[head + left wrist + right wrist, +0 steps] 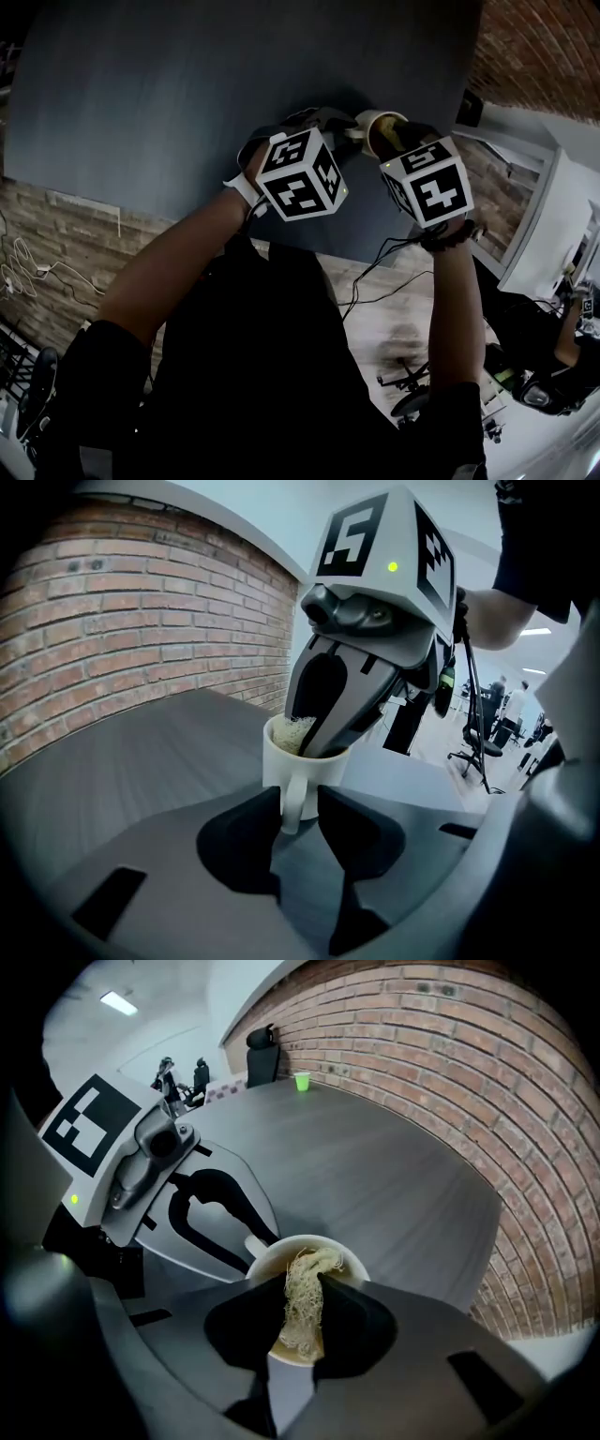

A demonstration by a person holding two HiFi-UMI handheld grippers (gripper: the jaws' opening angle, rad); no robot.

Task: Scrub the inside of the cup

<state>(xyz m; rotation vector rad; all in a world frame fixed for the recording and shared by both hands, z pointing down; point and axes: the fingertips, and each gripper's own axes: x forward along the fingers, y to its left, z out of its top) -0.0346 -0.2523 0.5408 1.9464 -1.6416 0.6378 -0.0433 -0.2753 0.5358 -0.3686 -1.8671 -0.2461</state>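
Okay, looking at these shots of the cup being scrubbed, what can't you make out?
Cup floor: right gripper view, the scrubber and the right gripper cover it.
Left gripper grip: left gripper view, jaws flank the handle; whether they press is unclear.
Cup body: head view, the grippers hide all but some rim.
Green thing far down the table: right gripper view, too small.

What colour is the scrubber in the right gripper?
Pale yellowish-beige and stringy; the scrubber shows best in the right gripper view.

A brick wall (450, 1072) borders the dark grey table (375, 1176) under a ceiling light (118, 1002).
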